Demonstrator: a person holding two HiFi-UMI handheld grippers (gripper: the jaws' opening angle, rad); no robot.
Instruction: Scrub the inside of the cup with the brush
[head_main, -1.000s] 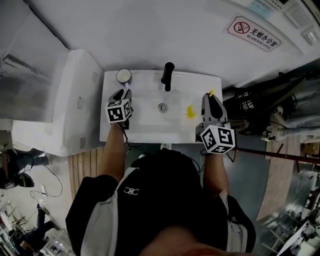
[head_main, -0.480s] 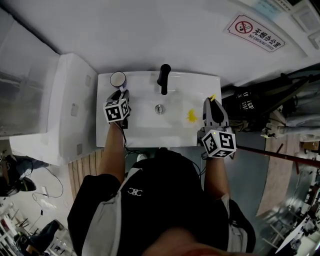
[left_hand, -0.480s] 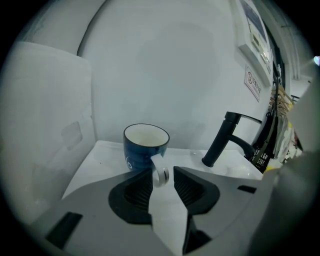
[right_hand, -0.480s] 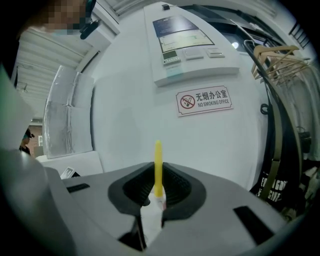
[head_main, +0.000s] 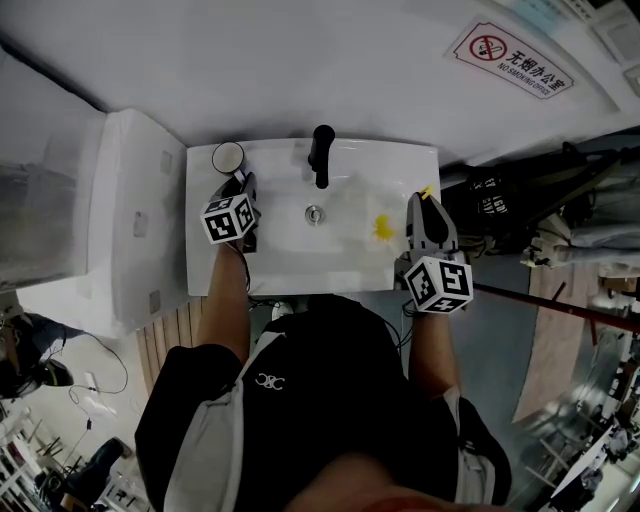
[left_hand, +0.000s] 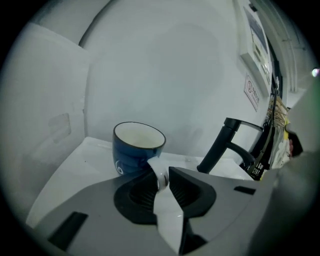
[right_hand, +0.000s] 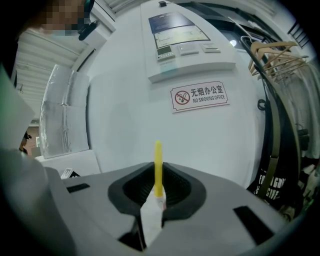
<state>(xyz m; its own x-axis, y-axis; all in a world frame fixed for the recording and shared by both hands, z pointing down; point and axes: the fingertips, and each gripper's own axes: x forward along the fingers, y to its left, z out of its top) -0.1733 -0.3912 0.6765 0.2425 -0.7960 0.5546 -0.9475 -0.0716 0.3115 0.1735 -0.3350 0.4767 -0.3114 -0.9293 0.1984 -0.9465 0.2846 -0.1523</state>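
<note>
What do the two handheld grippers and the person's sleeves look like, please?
The left gripper and right gripper have light grey bodies with black ribbed jaw pads. Each carries a white cube printed with black square markers. The person wears a black short-sleeved top with pale grey side panels.

Basin (head_main: 290, 255) centre: open, you can pass freely there. Faucet (head_main: 320, 158) blocks your way at back middle. Cup (head_main: 228, 155) fills back-left corner, wall (head_main: 300, 70) close behind.
</note>
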